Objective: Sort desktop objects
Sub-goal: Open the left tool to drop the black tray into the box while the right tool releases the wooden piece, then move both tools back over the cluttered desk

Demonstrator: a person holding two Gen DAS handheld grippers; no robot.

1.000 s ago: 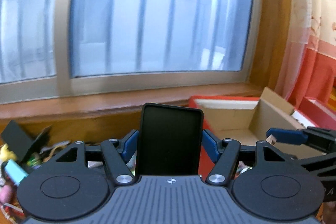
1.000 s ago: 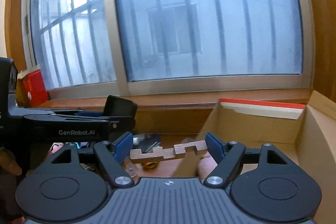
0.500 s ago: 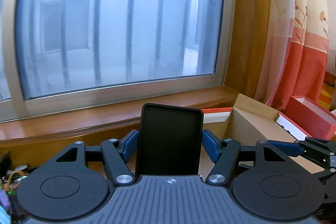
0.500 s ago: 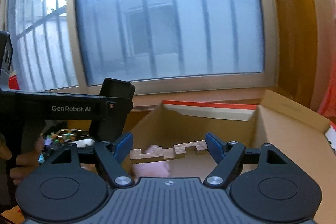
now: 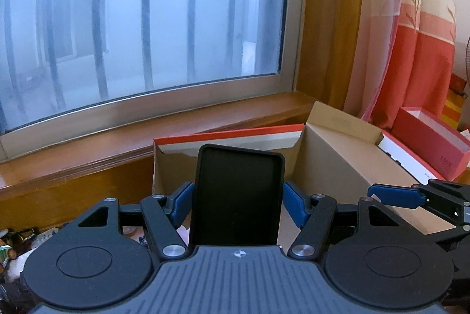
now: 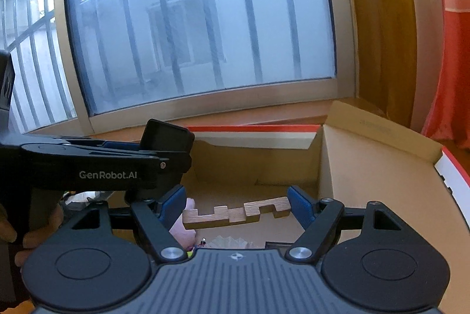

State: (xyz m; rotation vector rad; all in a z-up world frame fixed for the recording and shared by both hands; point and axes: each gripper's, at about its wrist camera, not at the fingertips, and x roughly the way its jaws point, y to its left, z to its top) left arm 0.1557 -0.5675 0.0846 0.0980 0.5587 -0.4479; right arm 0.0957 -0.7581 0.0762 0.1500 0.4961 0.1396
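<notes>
Between the blue pads, left view: black tray (image 5: 236,196), flat rectangle with raised rim and rounded corners, standing upright, clamped on both side edges.
Between the blue pads, right view: wooden puzzle piece (image 6: 236,212), pale notched bar, lying crosswise, ends pressed by the pads, slightly tilted up toward the right.
Left hand-held gripper (image 5: 237,203): closed on black tray, jaws set to its width; seen side-on from the right view (image 6: 164,158), tray end poking up above its fingers, beside the left wall of the box.
Right hand-held gripper (image 6: 236,206): closed on wooden puzzle piece, jaws fairly wide; one blue finger and black linkage entering the left view at far right (image 5: 393,195).
Place of held things: both raised above the open cardboard box (image 6: 346,167), puzzle piece over its interior, tray over its near-left part.
Cardboard box: brown, flaps open, red-and-white strip along the back edge, set against the sill.
Box contents: pink soft item (image 6: 183,233) and pale pleated paper item (image 6: 229,242) on the floor of the box, partly hidden behind the gripper body.
Person's hand (image 6: 32,237): fingers wrapped around the left gripper's handle, at lower left of the right view.
Tabletop clutter (image 5: 17,246): small mixed items at lower left of the left view, too small to name.
Red box (image 5: 431,143): long, open-topped, right of the cardboard box.
Window (image 5: 147,20): frosted pane, bars outside, pale frame.
Wooden sill (image 5: 147,134): brown, glossy, under the window.
Curtain (image 5: 417,34): cream above, red below, at right.
</notes>
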